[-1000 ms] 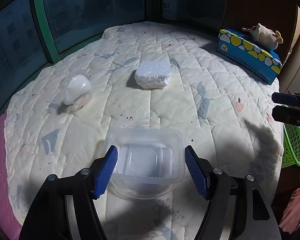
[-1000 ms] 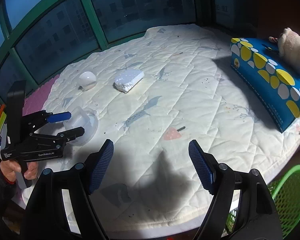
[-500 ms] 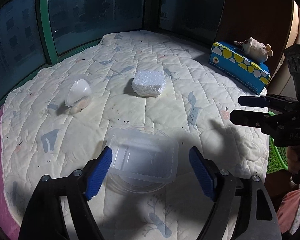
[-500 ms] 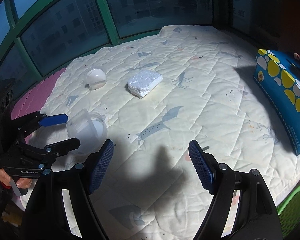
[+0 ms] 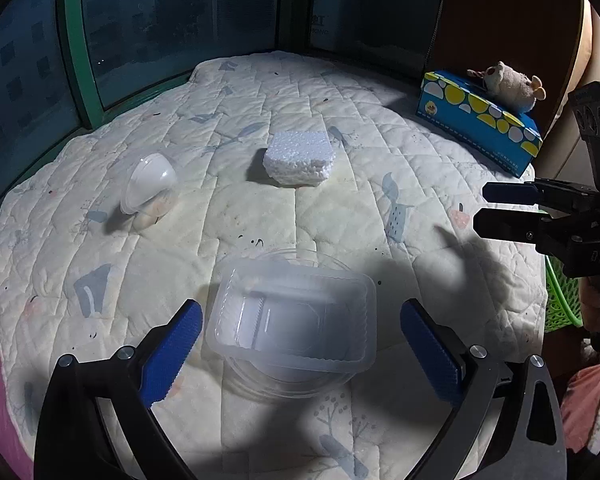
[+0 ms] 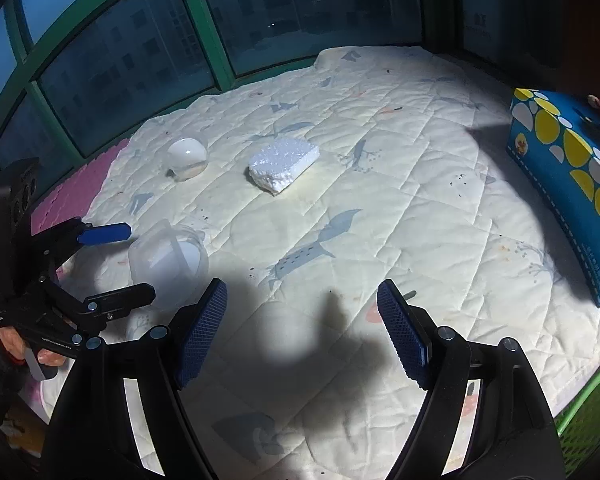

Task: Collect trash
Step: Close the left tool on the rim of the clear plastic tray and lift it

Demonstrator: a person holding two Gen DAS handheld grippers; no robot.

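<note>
On my far left, the pink foam mat [image 6: 80,196] edges the cream quilted bed cover [image 5: 300,208], which carries everything I am after. Furthest left on it lies a small clear domed plastic cup [image 5: 148,184], tipped on its side, well apart from the rest. Nearer me, my left hand-held gripper [image 5: 300,344] has its blue-padded jaws opening, and they stand clear on both sides of a clear rectangular plastic tray [image 5: 292,320] that sits on top of a clear round plastic lid [image 5: 288,384]; neither pad touches the tray, and nothing lies between the gripper and it. Beyond that stack, toward the middle of the bed, rests a white chunk of polystyrene foam [image 5: 300,158], with open quilt all round it. Moving right, my right hand-held gripper [image 6: 302,330] hangs over bare quilt with its jaws spread and nothing between them, its shadow falling on the cover in front of it; from the left camera I see it side-on at the right edge. Further right, a blue tissue box with yellow and white spots [image 5: 480,120] sits along the bed's far right side with a small beige plush toy [image 5: 508,86] on top. At the far right, off the bed's edge, a green plastic mesh basket [image 6: 588,420] shows partly, cut off by the frame.
</note>
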